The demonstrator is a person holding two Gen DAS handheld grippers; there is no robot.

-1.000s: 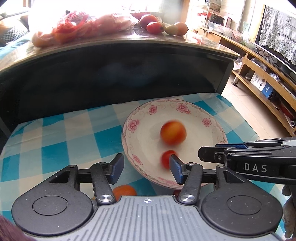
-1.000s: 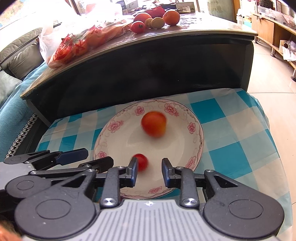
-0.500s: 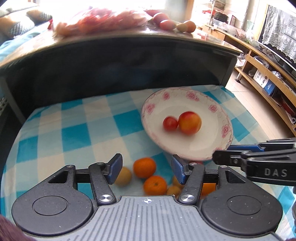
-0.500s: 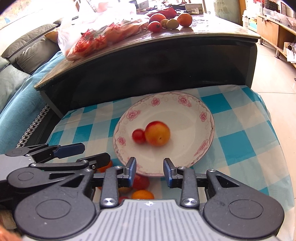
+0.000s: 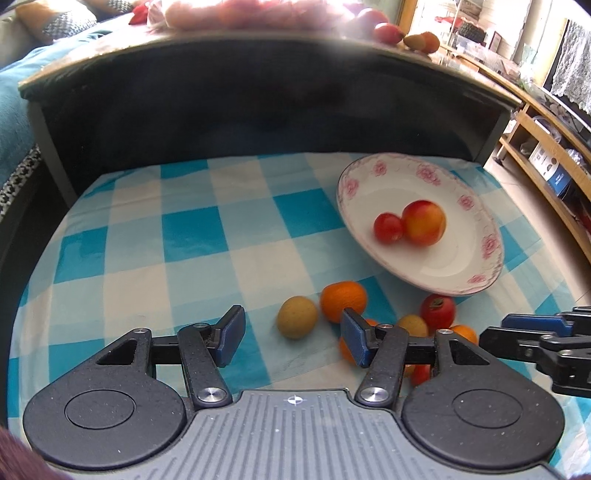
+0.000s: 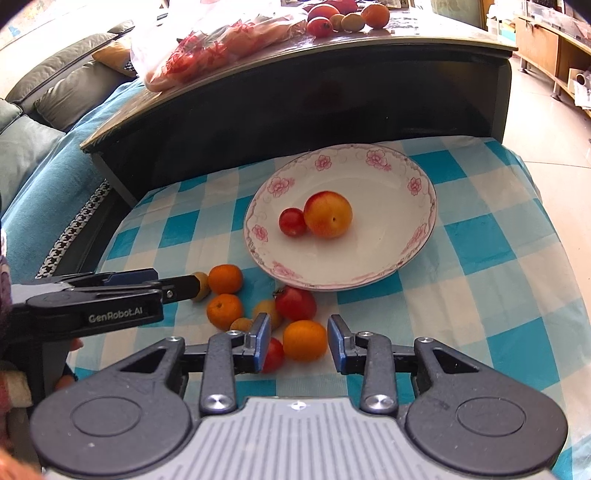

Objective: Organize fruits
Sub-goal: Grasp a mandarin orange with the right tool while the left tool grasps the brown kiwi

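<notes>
Two fruits are seen in the flowered plate (image 6: 424, 206): a small red tomato (image 6: 292, 221) on the left, touching a larger red-yellow peach (image 6: 328, 214) on the right. The plate rests on a blue-and-white checked cloth (image 6: 480, 236), just in front of a dark table (image 6: 295, 96).

Taken left to right in the right wrist view: the left gripper (image 6: 184, 286) is seen side-on at the left edge, its tip laid across a yellow-green fruit (image 6: 202, 286). In the left wrist view the left gripper (image 5: 291, 334) is shown with jaws spread wide and nothing between the pads; the yellow-green fruit (image 5: 297, 316) lies on the cloth just beyond the gap.

Next, a loose cluster is noted on the cloth below the plate's near rim: an upper mandarin (image 6: 225, 278), a lower mandarin (image 6: 224, 311), a small yellow fruit (image 6: 266, 309) partly hidden behind a finger, and a red tomato with calyx (image 6: 295, 303) just beside the plate.

The right gripper (image 6: 298, 343) is held low over the cloth, jaws apart. An orange mandarin (image 6: 305, 340) sits between the blue pads, untouched by either as far as can be told. A small red fruit (image 6: 272, 355) is seen against the left pad.

A plastic bag of red produce (image 6: 221, 44) and several loose fruits (image 6: 347, 16) are recorded on the dark table's top.
</notes>
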